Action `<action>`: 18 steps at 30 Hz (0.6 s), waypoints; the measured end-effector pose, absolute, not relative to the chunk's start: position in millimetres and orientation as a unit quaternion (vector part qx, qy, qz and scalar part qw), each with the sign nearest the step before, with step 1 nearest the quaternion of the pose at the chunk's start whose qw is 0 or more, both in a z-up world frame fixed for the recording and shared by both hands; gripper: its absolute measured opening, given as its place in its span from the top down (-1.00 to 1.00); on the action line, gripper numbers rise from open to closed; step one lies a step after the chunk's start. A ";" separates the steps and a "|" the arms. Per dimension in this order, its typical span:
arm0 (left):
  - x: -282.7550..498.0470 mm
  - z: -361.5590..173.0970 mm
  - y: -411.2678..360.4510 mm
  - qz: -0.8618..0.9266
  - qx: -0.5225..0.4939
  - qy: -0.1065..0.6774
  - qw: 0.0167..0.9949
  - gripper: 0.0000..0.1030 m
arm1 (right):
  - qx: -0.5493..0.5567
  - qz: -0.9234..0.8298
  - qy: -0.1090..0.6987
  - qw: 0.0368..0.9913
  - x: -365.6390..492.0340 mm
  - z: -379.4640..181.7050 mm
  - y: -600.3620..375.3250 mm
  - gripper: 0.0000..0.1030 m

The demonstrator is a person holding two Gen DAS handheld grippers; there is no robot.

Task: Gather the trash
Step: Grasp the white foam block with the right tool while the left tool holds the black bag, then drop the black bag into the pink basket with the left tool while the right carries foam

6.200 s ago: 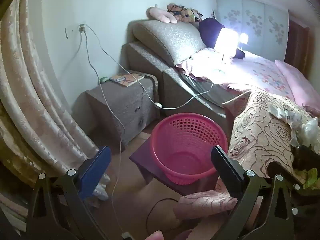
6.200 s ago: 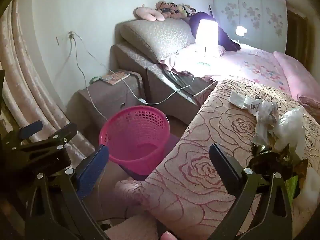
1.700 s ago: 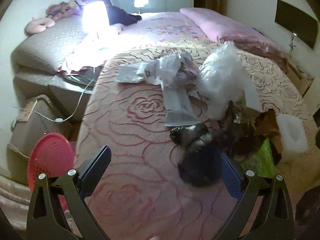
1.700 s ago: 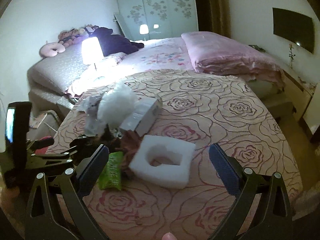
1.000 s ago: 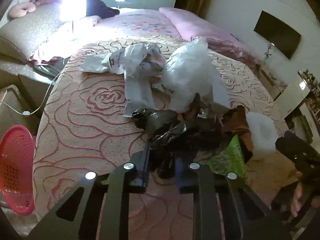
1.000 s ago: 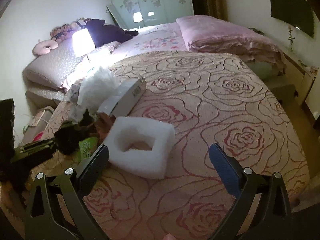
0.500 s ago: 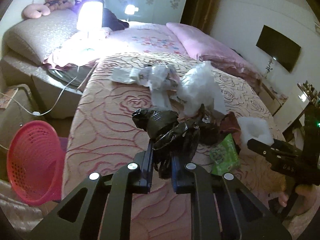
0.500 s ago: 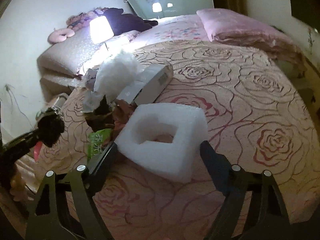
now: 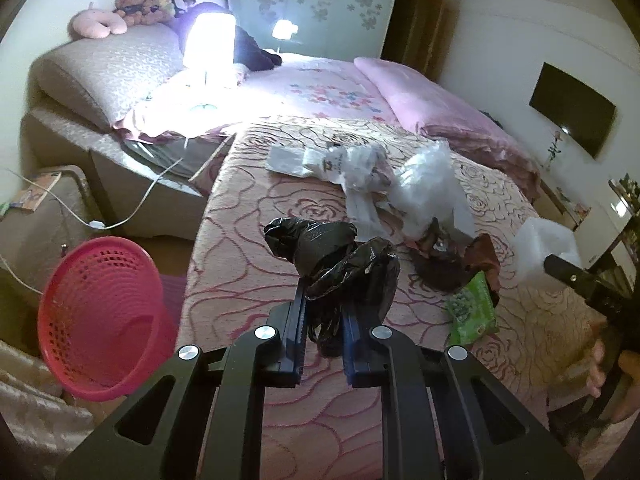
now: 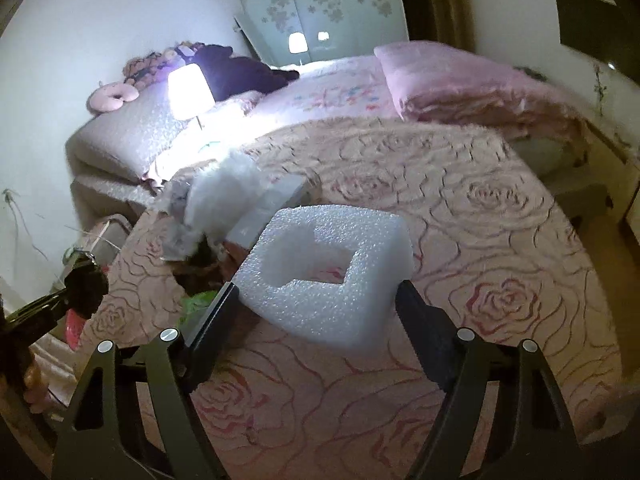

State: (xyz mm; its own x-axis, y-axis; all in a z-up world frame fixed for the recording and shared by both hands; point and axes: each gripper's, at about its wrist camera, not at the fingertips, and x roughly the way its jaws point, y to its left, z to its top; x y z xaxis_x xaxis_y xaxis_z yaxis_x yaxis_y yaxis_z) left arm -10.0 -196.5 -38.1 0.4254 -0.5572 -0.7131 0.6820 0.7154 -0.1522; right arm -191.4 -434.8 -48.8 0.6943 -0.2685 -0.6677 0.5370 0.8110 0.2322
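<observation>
In the left wrist view the left gripper (image 9: pixel 322 332) fills the bottom centre of the frame, its two blue-padded fingers drawn close together and clamped on a crumpled black plastic bag (image 9: pixel 340 260) that bulges up above the fingertips, lifted clear of the rose-patterned pink bedspread (image 9: pixel 248 248). At the left edge of the same frame stands a round pink plastic basket with a perforated wall (image 9: pixel 100 312), on the floor beside the bed and well apart from the bag.

The rest of the trash lies in a heap right of centre — a crinkled white plastic bag (image 9: pixel 432 188), printed white paper wrappers (image 9: pixel 340 164) just to its upper left, and a green snack packet (image 9: pixel 472 308) lower right of the pile.

In the right wrist view the right gripper (image 10: pixel 316 296) reaches in from the bottom, its fingers set wide and pressed against both sides of a white square foam block with a square hole through its middle (image 10: pixel 332 264), which it holds above the bedspread. The same block appears at the right edge of the left wrist view. A lit bedside lamp with a white shade (image 9: pixel 210 40) glows in the upper left — beside a grey quilted headboard cushion (image 9: pixel 112 72).
</observation>
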 end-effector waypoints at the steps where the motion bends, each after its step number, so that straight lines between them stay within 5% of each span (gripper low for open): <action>1: -8.2 -35.2 -192.4 -0.363 0.080 0.387 0.844 0.74 | 0.202 -0.220 0.316 0.900 -189.8 -44.4 -429.7 -0.49; 18: 53.8 -35.3 -50.3 -0.171 0.057 0.398 0.899 0.74 | 0.146 0.018 0.371 0.917 -46.8 -28.8 -294.0 -0.50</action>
State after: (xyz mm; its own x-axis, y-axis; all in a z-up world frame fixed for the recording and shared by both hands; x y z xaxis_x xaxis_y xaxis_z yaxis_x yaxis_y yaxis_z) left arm 53.8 -50.3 -35.3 0.6246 -0.2631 -0.7353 0.3532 0.9349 -0.0346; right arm -46.8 -294.0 -28.8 0.7242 0.1404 -0.6751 0.0757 0.9570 0.2801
